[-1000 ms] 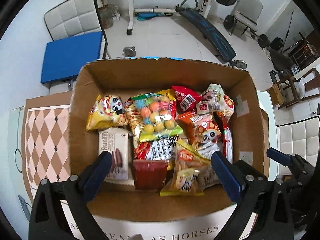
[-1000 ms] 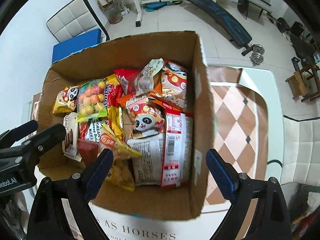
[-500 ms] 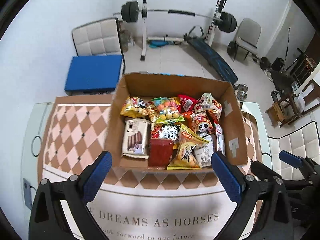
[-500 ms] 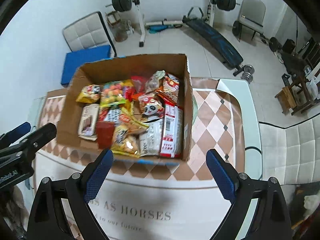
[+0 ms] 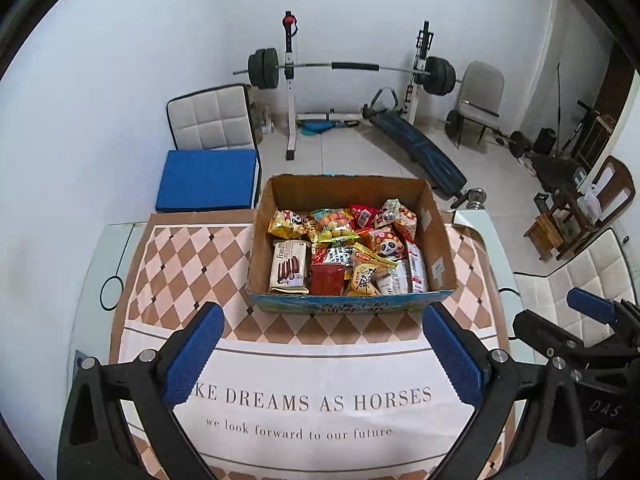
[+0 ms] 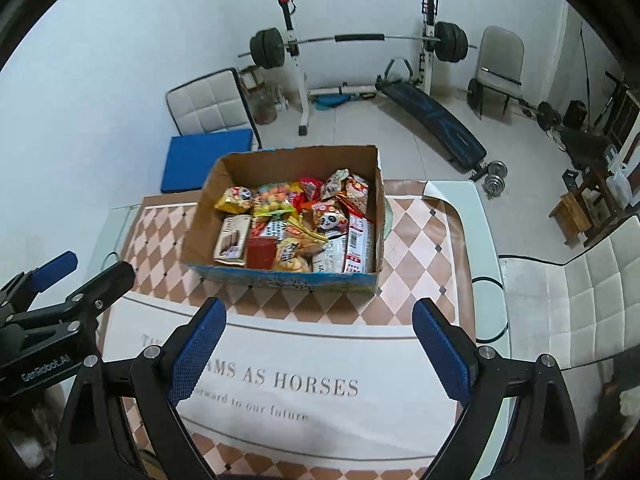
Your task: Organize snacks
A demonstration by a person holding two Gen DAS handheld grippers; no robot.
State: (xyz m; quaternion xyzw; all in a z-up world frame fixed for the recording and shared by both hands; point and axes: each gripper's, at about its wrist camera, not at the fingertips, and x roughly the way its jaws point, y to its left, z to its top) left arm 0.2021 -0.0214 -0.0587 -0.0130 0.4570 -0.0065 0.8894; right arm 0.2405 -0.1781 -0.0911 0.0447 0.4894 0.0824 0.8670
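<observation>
On the diamond-patterned tablecloth (image 5: 188, 264) we note the cardboard box (image 5: 436, 240), standing upright with its top open, and we take it as our landmark. Inside the box lie the snack packets, packed edge to edge and overlapping. At the box's near-left corner sits a wafer biscuit pack (image 5: 289, 267); just beside it, against the near wall, a dark red packet (image 5: 327, 279); next along, a yellow packet (image 5: 363, 280). Toward the box's centre-right we see a panda-print bag (image 5: 385, 245), and at the far-left corner a yellow panda bag (image 5: 285, 224). A bag of coloured balls (image 5: 333, 224) lies near the far wall, mid-box. Along the right inner wall a red-and-white pack (image 6: 359, 240) lies lengthwise.

Our left gripper (image 5: 323, 350) hangs nearer to us than the box, above the printed white panel of the cloth; its blue pads (image 5: 192, 354) stand wide apart with nothing between them. Our right gripper (image 6: 318, 346) hangs likewise on the near side of the box, fingers spread wide, empty. Neither touches the box or its contents.

Beyond the box's far wall we record a blue cushion (image 5: 208, 180) on a chair and a barbell rack (image 5: 352, 68) against the wall.
</observation>
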